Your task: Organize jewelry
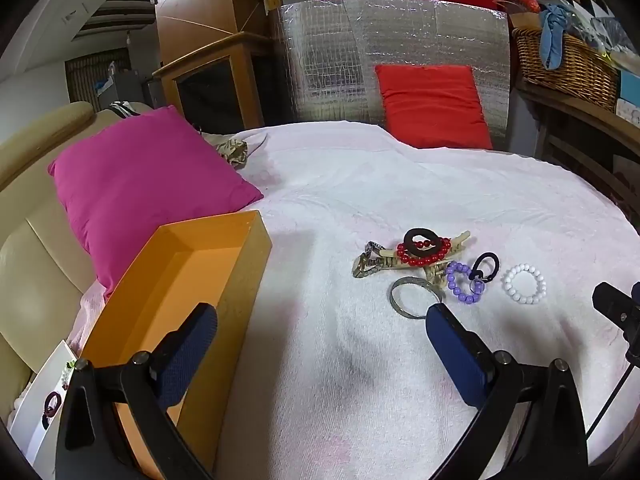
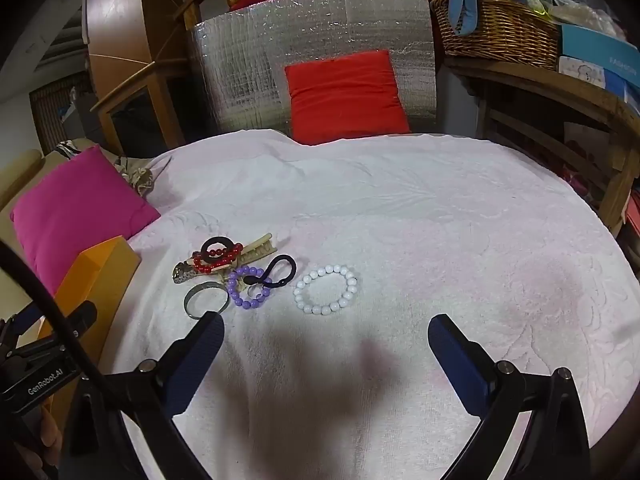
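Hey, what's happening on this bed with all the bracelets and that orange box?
A person is about to sort jewelry, one hand-held gripper in each hand. The left hand-held gripper and right hand-held gripper both hover open and empty above the white towel. A white bead bracelet lies apart from a small pile: purple bead bracelet, red bead bracelet, metal bangle, watch. The orange box looks empty; nothing is picked up yet.

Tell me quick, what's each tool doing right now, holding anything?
Left tool: open, holding nothing.
Right tool: open, holding nothing.
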A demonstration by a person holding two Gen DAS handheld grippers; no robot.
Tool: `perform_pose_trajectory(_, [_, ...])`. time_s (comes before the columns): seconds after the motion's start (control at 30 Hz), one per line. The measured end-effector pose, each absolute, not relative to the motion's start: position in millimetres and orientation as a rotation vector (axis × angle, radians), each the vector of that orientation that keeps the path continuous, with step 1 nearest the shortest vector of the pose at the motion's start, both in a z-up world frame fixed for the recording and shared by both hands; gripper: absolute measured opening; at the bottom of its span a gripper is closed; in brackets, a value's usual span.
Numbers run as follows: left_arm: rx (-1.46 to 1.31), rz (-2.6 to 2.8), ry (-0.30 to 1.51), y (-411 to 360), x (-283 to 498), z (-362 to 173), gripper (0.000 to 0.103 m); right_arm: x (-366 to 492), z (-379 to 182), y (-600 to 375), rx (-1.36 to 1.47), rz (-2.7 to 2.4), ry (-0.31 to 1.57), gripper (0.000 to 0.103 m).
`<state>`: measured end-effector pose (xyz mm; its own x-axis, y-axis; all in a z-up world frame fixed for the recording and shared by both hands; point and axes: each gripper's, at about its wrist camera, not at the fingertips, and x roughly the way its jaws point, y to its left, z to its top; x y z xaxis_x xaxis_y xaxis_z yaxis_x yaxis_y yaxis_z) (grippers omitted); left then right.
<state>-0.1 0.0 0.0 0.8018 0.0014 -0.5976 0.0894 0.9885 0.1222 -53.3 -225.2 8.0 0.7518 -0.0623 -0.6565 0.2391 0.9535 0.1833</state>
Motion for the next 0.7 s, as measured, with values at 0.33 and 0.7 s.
perform_pose_trajectory(0.33, [0.142,-0.029,0.616,2.0,-4.6,3.6,0.103,-54.9,12.5,-217.7,0.248,-0.118,0.680,0.103])
perform_pose_trajectory(0.7, [0.162,-0.004,0.627,14.1,-6.0,3.2,0.103,-58.2,20.3,-192.3,0.205,-0.017,0.638,0.103])
